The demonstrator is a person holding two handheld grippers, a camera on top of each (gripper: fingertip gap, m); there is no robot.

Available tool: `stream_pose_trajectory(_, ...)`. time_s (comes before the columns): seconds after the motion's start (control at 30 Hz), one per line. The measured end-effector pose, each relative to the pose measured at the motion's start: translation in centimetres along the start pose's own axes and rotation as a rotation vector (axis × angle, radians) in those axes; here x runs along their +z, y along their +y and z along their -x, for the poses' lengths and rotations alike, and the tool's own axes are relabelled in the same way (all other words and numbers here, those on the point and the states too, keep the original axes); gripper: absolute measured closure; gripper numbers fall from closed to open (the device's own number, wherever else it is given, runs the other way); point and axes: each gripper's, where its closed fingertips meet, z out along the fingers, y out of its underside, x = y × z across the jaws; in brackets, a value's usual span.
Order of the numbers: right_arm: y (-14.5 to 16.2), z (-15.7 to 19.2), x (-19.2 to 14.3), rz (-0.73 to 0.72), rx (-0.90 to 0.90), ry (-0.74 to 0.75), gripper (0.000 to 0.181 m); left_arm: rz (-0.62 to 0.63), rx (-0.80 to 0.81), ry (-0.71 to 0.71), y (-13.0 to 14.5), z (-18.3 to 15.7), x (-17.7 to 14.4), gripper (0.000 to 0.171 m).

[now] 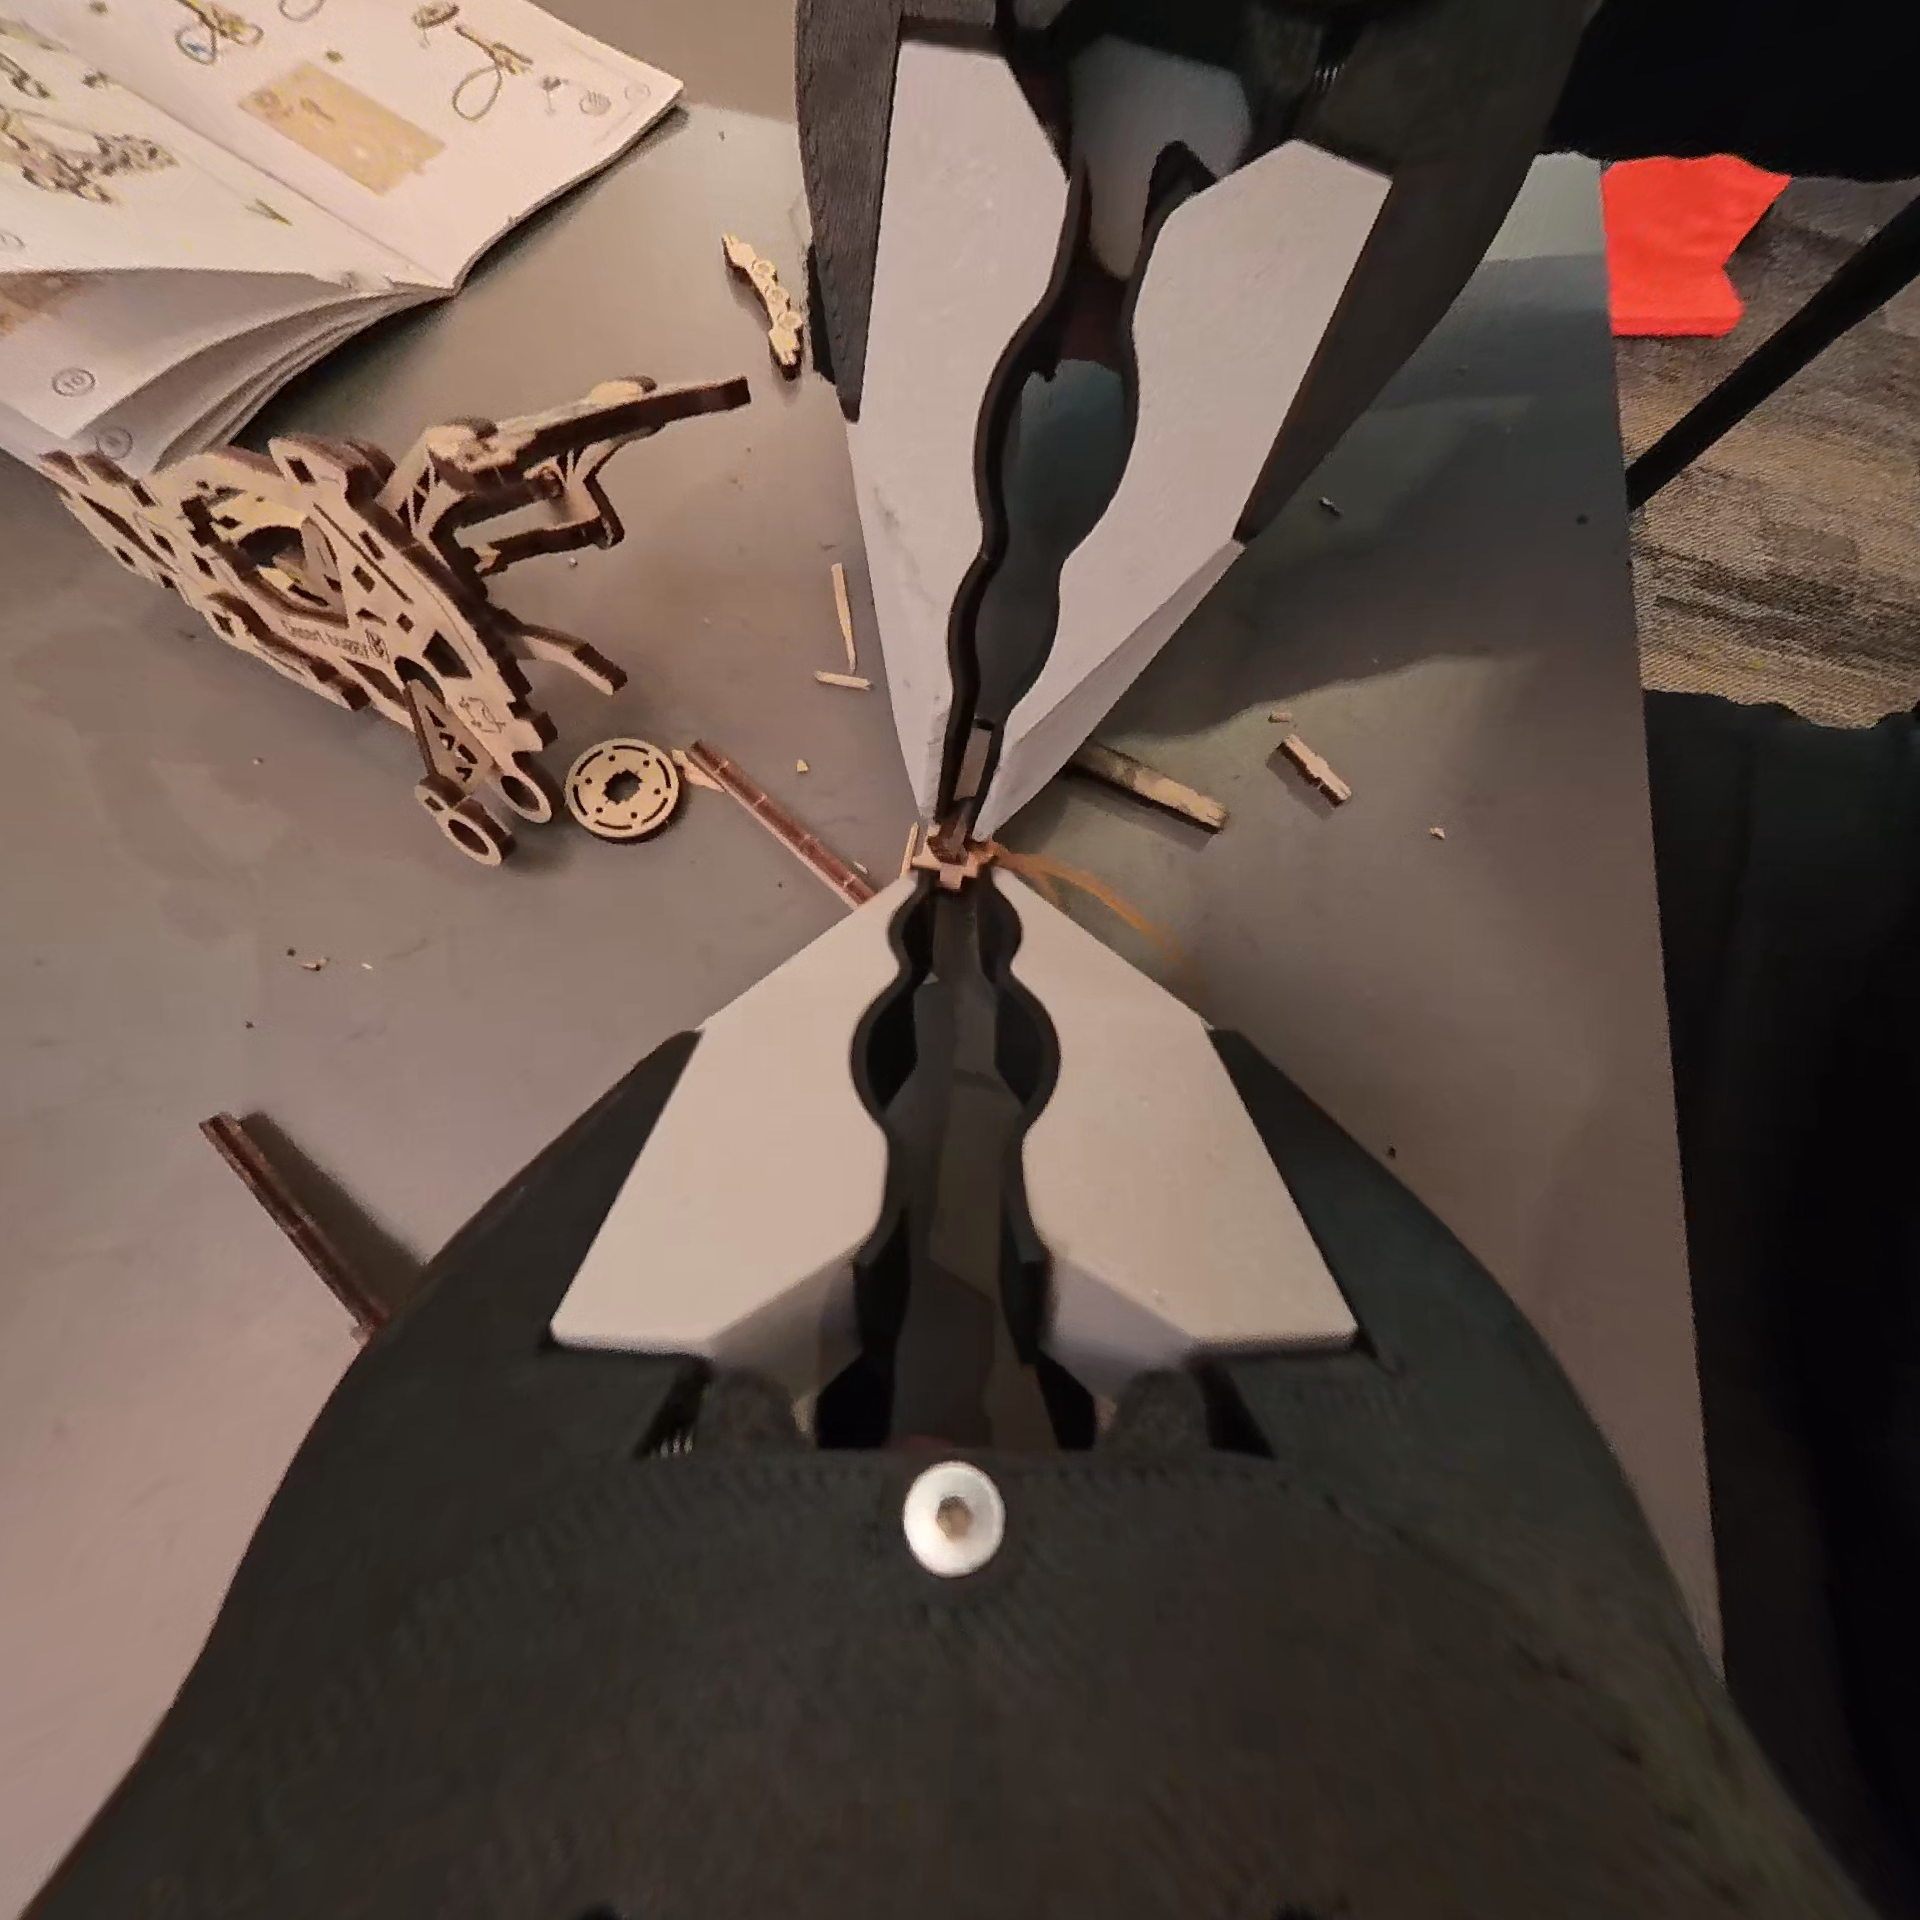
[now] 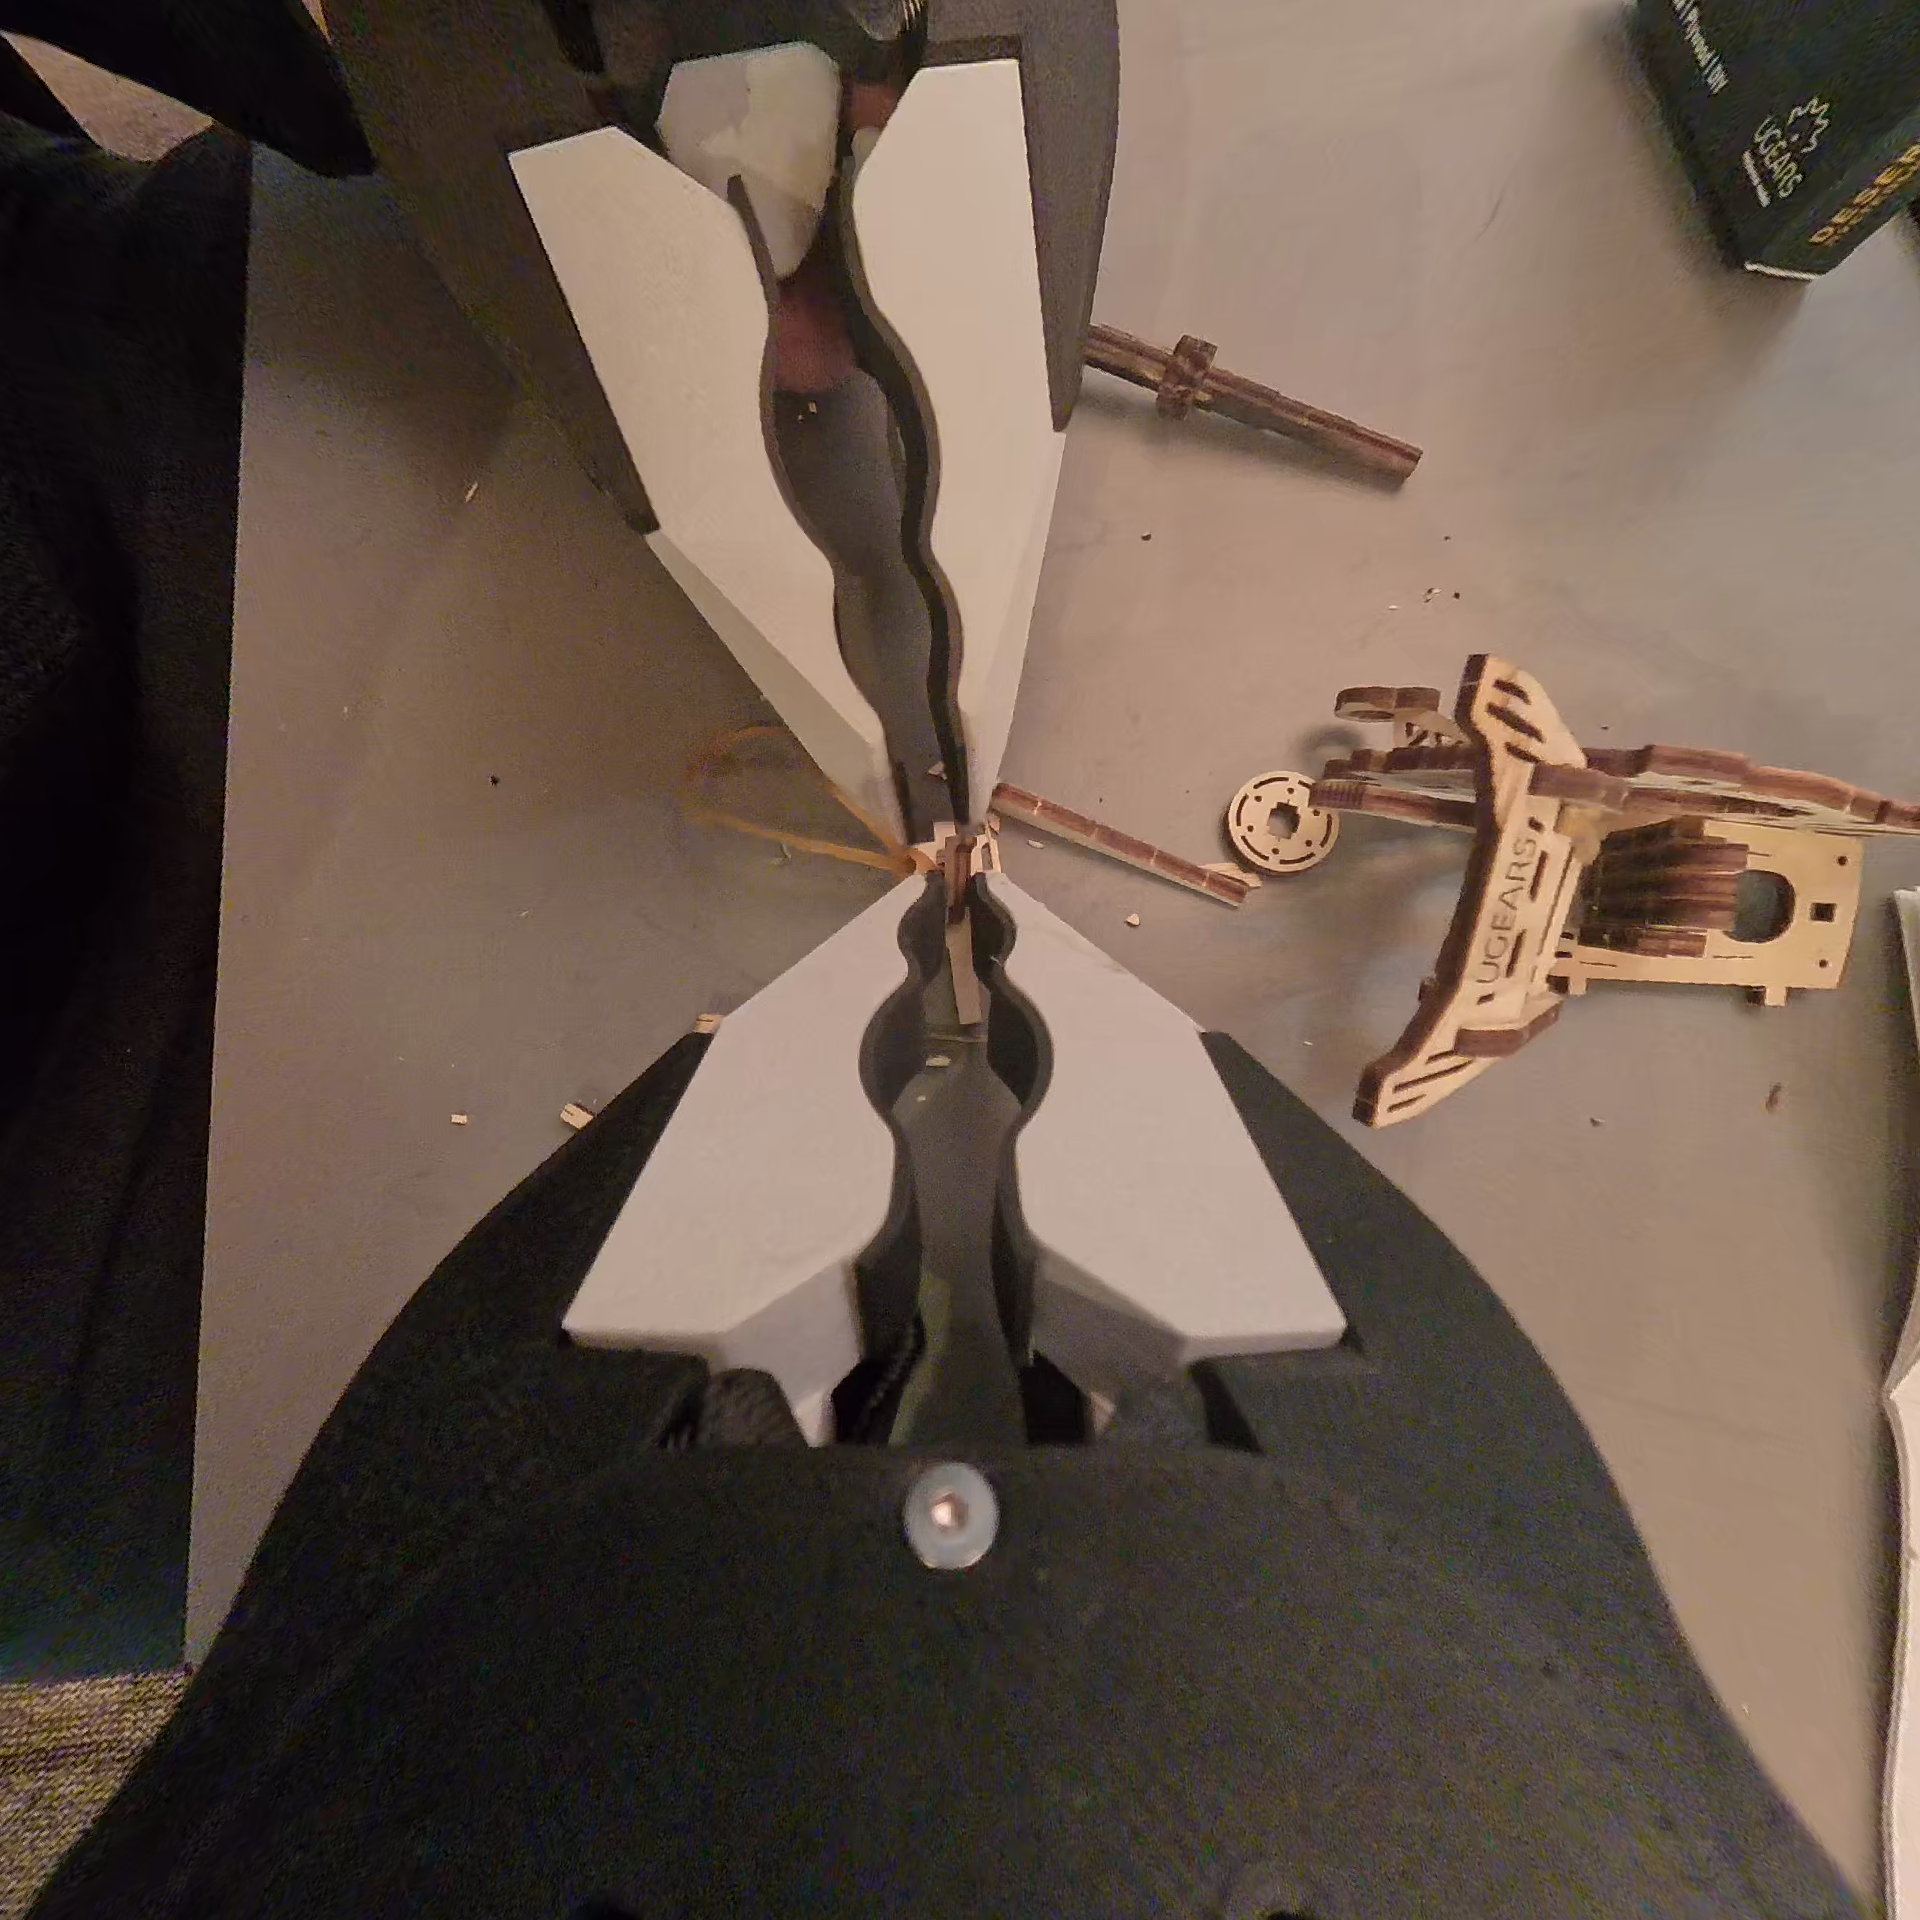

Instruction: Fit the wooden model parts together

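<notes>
My left gripper (image 1: 951, 883) and my right gripper (image 2: 954, 883) meet tip to tip just above the grey table (image 1: 312, 1039). Both are shut. Between the tips sits a small notched wooden piece (image 1: 948, 854), which also shows in the right wrist view (image 2: 951, 854). The left gripper pinches it. The right gripper is shut on a thin wooden strip (image 2: 961, 961) whose end reaches into that piece. A tan rubber band (image 2: 769, 821) hangs off the piece onto the table. The right gripper (image 1: 966, 805) comes in from the top of the left wrist view, and the left gripper (image 2: 935, 805) from the top of the right wrist view.
A partly built wooden model (image 1: 343, 613) lies nearby (image 2: 1621, 883), with a round wooden disc (image 1: 627, 787) and a brown axle rod (image 1: 779, 821) beside it. An open instruction booklet (image 1: 260, 156), a dark box (image 2: 1797, 125), a geared axle (image 2: 1247, 405) and wood chips lie around. The table edge (image 1: 1631, 727) is close. The tips of both grippers are at nearly the same place. The round wooden disc (image 1: 627, 787) is about equally far from each gripper, around 6 centimetres. The right camera catches it too, in the right wrist view (image 2: 1277, 819).
</notes>
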Motion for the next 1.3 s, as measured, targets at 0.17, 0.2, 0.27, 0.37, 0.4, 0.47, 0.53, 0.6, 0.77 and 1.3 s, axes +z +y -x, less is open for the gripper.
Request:
stream_pose_trajectory(0.17, -0.01, 0.02, 0.00, 0.001, -0.003, -0.004, 0.179, 0.001, 0.020, 0.006, -0.12, -0.01, 0.10, 0.169)
stream_pose_trajectory(0.2, -0.02, 0.02, 0.01, 0.001, -0.003, -0.005, 0.180, 0.002, 0.023, 0.009, -0.12, 0.00, 0.10, 0.170)
stream_pose_trajectory(0.27, -0.03, 0.01, 0.00, 0.004, -0.010, -0.002, 0.179, 0.003, 0.019, 0.019, -0.13, 0.00, 0.10, 0.170)
stream_pose_trajectory(0.37, -0.02, -0.16, -0.09, 0.024, -0.032, 0.008, 0.179, 0.003, 0.015, 0.034, -0.19, -0.03, 0.12, 0.170)
stream_pose_trajectory(0.4, -0.07, -0.20, -0.10, 0.029, -0.040, 0.007, 0.179, 0.003, 0.016, 0.038, -0.22, -0.02, 0.15, 0.170)
stream_pose_trajectory(0.47, -0.19, -0.17, -0.01, 0.036, -0.046, -0.005, 0.179, 0.006, 0.024, 0.051, -0.24, -0.10, 0.19, 0.170)
stream_pose_trajectory(0.53, -0.22, -0.22, -0.04, 0.042, -0.054, -0.019, 0.179, 0.006, 0.025, 0.062, -0.26, -0.09, 0.18, 0.170)
stream_pose_trajectory(0.6, -0.10, -0.07, -0.04, 0.050, -0.048, -0.054, 0.179, 0.009, 0.035, 0.068, -0.26, -0.10, 0.20, 0.170)
stream_pose_trajectory(0.77, -0.06, -0.05, -0.02, 0.056, -0.035, -0.108, 0.180, 0.011, 0.049, 0.082, -0.28, -0.03, 0.21, 0.170)
stream_pose_trajectory(1.3, -0.06, -0.04, -0.30, 0.134, -0.453, 0.270, 0.180, 0.012, 0.033, 0.102, -0.29, -0.10, 0.24, 0.169)
